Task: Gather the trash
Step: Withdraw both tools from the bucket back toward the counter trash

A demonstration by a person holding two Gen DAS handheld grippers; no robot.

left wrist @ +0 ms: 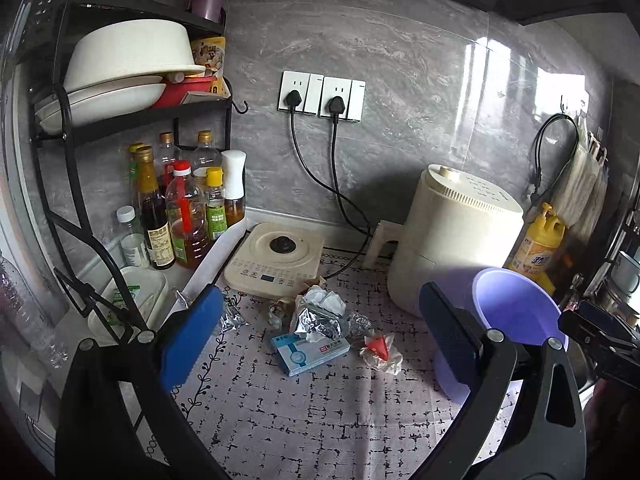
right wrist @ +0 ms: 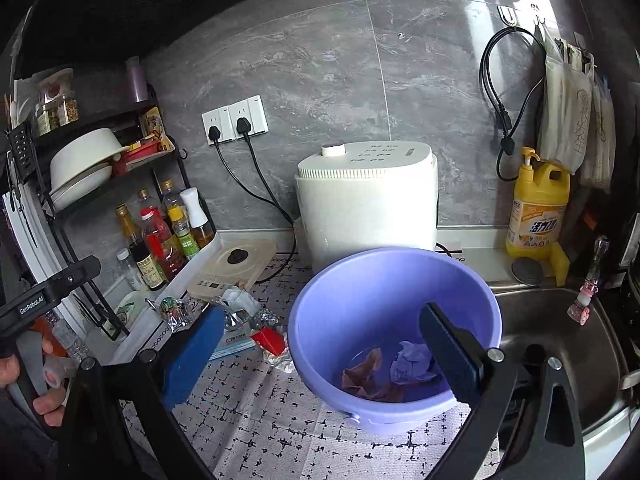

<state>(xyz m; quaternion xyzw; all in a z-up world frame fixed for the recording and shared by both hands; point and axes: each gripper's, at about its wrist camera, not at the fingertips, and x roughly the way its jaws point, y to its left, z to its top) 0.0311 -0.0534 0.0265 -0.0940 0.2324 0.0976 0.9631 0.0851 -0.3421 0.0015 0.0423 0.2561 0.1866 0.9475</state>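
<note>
A purple bucket [right wrist: 360,280] stands on the patterned mat and holds a brown paper scrap [right wrist: 366,372] and a crumpled white tissue [right wrist: 412,360]; it also shows in the left wrist view [left wrist: 516,308]. Left of it lies trash: a blue and white box [left wrist: 308,354], crumpled foil [left wrist: 320,322], white tissue [left wrist: 324,298], a red and white wrapper [left wrist: 380,350] and a clear wrapper [left wrist: 232,316]. My left gripper [left wrist: 320,338] is open and empty above the trash. My right gripper [right wrist: 320,356] is open and empty over the bucket.
A white appliance [left wrist: 452,240] stands behind the bucket. A cream kettle base [left wrist: 276,256] sits by the wall, with two cords [left wrist: 340,196] plugged in. A rack with bottles [left wrist: 180,212] and dishes is at the left. A yellow detergent bottle [right wrist: 538,208] and a sink [right wrist: 560,340] are at the right.
</note>
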